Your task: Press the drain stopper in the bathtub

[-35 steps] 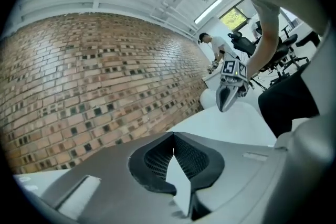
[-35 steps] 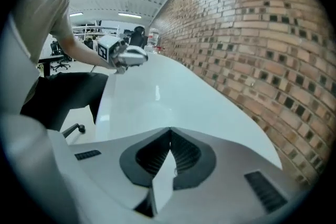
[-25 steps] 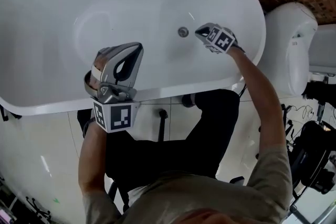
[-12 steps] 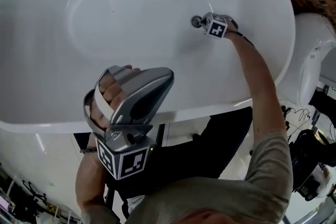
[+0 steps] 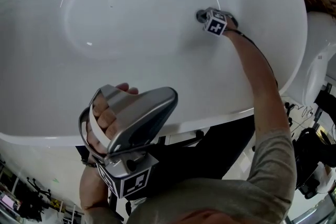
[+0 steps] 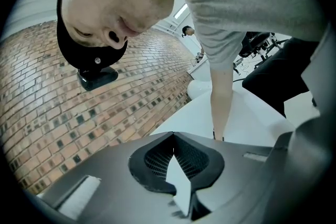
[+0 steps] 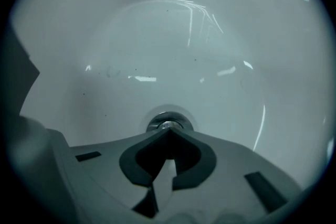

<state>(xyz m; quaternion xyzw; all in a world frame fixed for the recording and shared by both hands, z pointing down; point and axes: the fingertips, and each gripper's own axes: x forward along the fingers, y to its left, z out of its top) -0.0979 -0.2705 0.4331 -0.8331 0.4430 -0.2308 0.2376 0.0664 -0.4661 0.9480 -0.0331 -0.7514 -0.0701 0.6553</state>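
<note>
- The left hand-held gripper (image 5: 170,96) is raised close under the head camera, above the near rim of the bathtub (image 5: 220,115). The person's left hand (image 5: 107,113) is wrapped round its handle, and its marker cube (image 5: 128,180) sits at the end nearest the person.
- Its jaws are pressed together tip to tip and nothing is between them. It is well apart from the task's thing and points up and away from the tub floor.
- Beyond its tips, the left gripper view shows a brick wall (image 6: 79,128) and the white edge of the tub, with the person leaning over it.
- The person's right arm (image 5: 257,76) stretches from the shoulder over the rim and down into the basin.
- At the end of that arm, the right hand-held gripper (image 5: 208,19) is low over the white tub floor, far ahead of the left one.
- Its jaws are also closed, tips meeting, and they hold nothing.
- The drain stopper (image 7: 167,123), a round chrome disc set in the tub floor, lies directly ahead of those closed tips.
- In the right gripper view the tips come right up to its near edge. Whether they bear on the metal cannot be told.
- Past the stopper the smooth white basin curves upward, with light streaks on it.
- To the right of the right hand-held gripper, outside the tub, stands a white rounded fixture (image 5: 317,60).
</note>
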